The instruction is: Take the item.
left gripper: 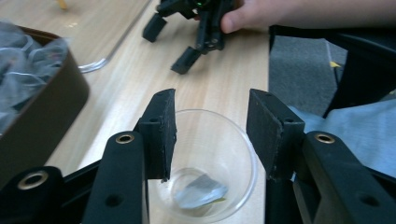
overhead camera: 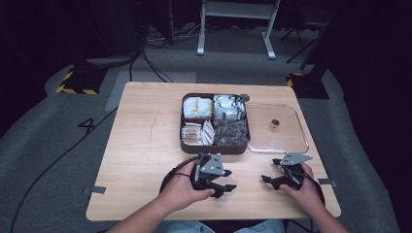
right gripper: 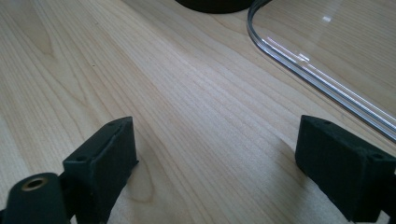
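Both forearms reach in low and side by side, each hand gripping a claw. The left claw point(overhead camera: 224, 187) has its jaws parted halfway; the right claw point(overhead camera: 270, 181) has its jaws spread wide.

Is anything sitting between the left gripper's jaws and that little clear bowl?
Nothing visible. The left gripper hangs open right over the clear bowl, its jaws apart above the rim, with the silvery packet lying inside.
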A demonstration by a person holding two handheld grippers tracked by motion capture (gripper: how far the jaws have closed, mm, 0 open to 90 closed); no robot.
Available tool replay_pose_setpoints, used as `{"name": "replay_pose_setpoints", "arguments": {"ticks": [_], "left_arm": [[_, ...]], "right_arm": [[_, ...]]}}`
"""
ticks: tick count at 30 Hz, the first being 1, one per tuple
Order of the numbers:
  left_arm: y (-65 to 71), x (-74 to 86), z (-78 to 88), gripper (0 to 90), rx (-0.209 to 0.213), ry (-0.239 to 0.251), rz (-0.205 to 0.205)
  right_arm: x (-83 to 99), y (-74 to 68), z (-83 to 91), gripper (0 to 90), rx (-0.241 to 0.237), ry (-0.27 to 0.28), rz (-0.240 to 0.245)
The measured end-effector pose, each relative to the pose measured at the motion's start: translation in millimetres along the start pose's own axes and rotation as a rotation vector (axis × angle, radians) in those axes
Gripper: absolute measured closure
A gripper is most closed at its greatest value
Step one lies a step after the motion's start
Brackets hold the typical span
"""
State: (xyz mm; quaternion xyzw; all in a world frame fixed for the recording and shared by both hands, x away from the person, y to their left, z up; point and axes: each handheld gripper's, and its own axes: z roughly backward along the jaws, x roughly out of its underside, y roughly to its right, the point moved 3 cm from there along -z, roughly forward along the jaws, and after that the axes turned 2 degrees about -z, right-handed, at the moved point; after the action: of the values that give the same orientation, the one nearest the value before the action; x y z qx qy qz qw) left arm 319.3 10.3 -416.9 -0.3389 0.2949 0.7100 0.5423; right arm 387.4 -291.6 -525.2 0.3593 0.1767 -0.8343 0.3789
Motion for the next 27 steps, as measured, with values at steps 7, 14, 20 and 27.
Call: {"name": "replay_pose_setpoints", "arguments": {"ticks": [7, 14, 20, 27], "left_arm": [[-9.3, 0.9, 10.9, 45.8, -0.061, 0.017, 0.006], [-19.0, 7.7, 32.4, 40.7, -0.171, 0.034, 0.044], [-24.1, 19.6, 51.6, 37.5, -0.241, 0.023, 0.090], [-30.9, 38.0, 71.2, 36.7, -0.316, 0.010, 0.143]], "right_arm": [[0.0, 0.0, 0.0, 12.7, 0.000, 0.000, 0.000], [0.0, 0.0, 0.0, 12.7, 0.000, 0.000, 0.000], [0.0, 0.0, 0.0, 12.7, 0.000, 0.000, 0.000], [-0.1, 0.1, 0.0, 12.7, 0.000, -0.001, 0.000]]}}
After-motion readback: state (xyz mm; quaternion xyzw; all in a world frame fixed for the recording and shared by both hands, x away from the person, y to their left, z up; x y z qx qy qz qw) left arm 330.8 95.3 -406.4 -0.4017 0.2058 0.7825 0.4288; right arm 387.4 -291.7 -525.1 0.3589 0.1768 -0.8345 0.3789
